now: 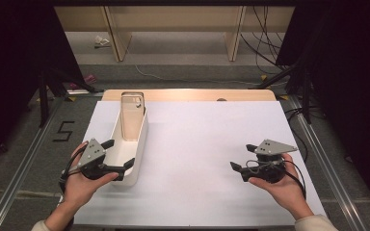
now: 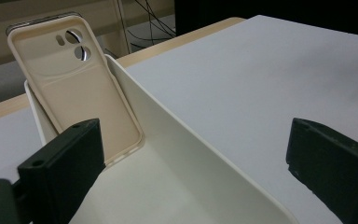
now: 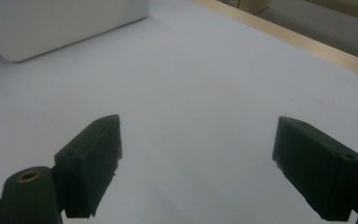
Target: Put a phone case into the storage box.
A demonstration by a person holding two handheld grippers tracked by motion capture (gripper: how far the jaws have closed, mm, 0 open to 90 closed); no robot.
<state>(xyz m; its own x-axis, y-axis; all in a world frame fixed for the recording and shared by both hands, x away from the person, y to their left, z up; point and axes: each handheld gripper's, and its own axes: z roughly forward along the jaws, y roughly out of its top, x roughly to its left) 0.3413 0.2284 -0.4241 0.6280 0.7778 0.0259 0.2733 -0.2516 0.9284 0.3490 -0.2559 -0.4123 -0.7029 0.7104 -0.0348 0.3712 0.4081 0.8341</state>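
A black figure "5" (image 1: 64, 131) is marked on the floor (image 1: 9, 144) left of the table, seen in the high view; nothing else can be read; the gripper views carry no legible text or label.

High view: fixed above the near edge, looking forward and down; takes in the whole white worktop (image 1: 197, 159), both hands, floor and shelving beyond.
Left gripper view: rides the left gripper (image 1: 120, 156), low and close, looking along the white tray (image 2: 177, 140) toward the phone case (image 2: 79, 93) at its far end; tray and case shared with high view.
Right gripper view: rides the right gripper (image 1: 243, 156), close above bare worktop, facing the tray's outer wall; shares worktop and far wooden edge with high view
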